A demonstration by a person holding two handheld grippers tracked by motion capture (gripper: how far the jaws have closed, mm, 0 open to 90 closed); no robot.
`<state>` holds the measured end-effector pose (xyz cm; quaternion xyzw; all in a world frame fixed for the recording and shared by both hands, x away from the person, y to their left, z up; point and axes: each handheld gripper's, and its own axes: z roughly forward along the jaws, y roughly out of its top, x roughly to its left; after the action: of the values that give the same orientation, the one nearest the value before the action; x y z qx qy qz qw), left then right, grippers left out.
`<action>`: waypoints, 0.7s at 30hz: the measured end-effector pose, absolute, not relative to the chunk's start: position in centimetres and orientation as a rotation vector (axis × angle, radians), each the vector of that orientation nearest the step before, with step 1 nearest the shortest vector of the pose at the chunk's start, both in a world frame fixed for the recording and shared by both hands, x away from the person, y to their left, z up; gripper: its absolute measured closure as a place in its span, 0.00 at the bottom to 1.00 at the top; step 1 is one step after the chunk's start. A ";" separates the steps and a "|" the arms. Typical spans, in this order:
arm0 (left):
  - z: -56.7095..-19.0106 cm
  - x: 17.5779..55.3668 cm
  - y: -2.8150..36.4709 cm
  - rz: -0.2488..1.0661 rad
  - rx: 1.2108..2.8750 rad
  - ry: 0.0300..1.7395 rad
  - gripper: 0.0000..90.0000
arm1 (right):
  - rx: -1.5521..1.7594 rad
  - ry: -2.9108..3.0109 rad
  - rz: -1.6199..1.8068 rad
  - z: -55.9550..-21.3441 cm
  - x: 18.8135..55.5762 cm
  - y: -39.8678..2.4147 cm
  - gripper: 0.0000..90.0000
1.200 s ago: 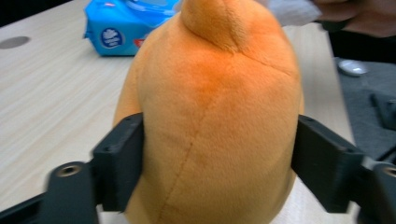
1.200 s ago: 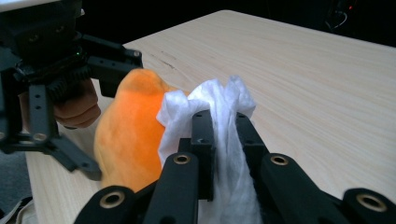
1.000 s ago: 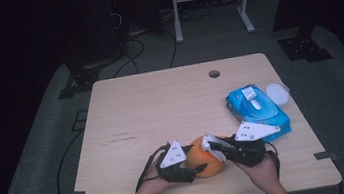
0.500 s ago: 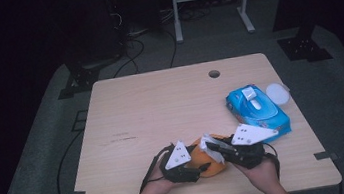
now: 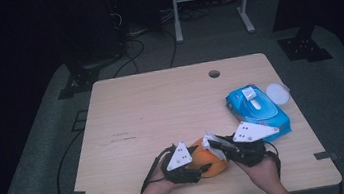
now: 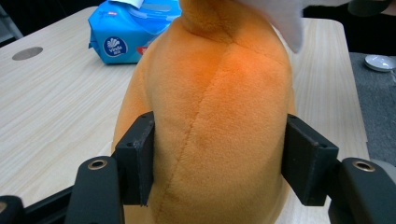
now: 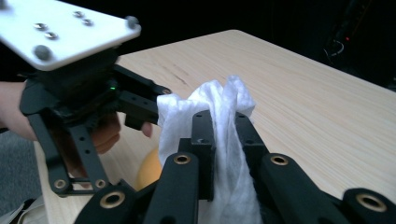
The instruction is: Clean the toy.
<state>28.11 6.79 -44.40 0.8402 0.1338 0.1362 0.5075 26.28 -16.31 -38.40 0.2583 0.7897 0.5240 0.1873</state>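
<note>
High view: the orange plush toy (image 5: 210, 162) lies at the tabletop (image 5: 161, 108) near edge, about six o'clock, between the left gripper (image 5: 194, 162) and right gripper (image 5: 215, 144); since the earlier frame the right has drawn in over it, with the blue wipes pack (image 5: 257, 108) at two o'clock

Left gripper view: jaws clasp the toy's flanks, dented; soft, light, best held mid-body

Right gripper view: jaws clenched on a limp white wipe (image 7: 219, 121)
</note>
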 end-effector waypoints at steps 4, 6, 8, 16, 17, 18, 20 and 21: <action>-44.5 28.3 7.2 0.311 2.021 0.319 0.40 | 0.786 2.225 1.494 -39.0 27.0 -17.0 0.90; -44.6 28.4 7.4 0.303 2.020 0.322 0.40 | 0.837 2.223 1.519 -39.6 27.5 -17.6 0.90; -44.7 28.6 7.6 0.293 2.013 0.322 0.40 | 0.884 2.220 1.510 -40.1 28.0 -18.2 0.90; -44.8 28.9 8.0 0.272 2.007 0.328 0.40 | 1.090 2.225 1.446 -42.7 30.3 -21.2 0.90; -44.8 28.9 8.1 0.268 2.006 0.329 0.40 | 1.089 2.223 1.434 -42.8 30.4 -21.4 0.90; -44.8 28.9 8.2 0.268 2.006 0.330 0.40 | 1.091 2.225 1.430 -42.8 30.3 -21.4 0.90; -44.8 29.0 8.3 0.267 2.007 0.334 0.40 | 1.094 2.230 1.414 -42.8 30.3 -21.4 0.90; -44.7 28.9 8.3 0.269 2.007 0.335 0.40 | 1.099 2.232 1.410 -42.8 30.4 -21.4 0.90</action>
<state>28.95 8.28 -44.74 0.8364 0.1397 0.1123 0.5180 30.36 -21.43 -42.76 0.3804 0.7728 0.4883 0.1405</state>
